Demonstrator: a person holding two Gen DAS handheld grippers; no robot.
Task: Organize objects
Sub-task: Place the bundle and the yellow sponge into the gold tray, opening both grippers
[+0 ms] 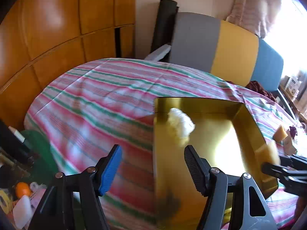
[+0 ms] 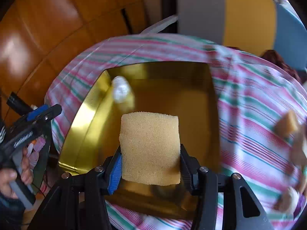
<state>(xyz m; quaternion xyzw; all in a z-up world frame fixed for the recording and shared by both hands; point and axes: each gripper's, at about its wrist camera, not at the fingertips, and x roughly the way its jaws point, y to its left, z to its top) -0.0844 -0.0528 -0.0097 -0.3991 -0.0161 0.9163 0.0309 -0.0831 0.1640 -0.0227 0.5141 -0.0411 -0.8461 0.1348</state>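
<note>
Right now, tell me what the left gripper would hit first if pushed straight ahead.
Probably the gold tray's near-left wall; the open left gripper straddles it, with the white wad beyond. Depth is unclear.

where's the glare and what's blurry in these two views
Left wrist view: blown-out window light at the upper right, a bright glare patch on the gold tray floor, and the sponge is smeared. Right wrist view: the striped cloth at right is motion-blurred, while the sponge in the right tongs stays sharp; the white wad is soft.
</note>
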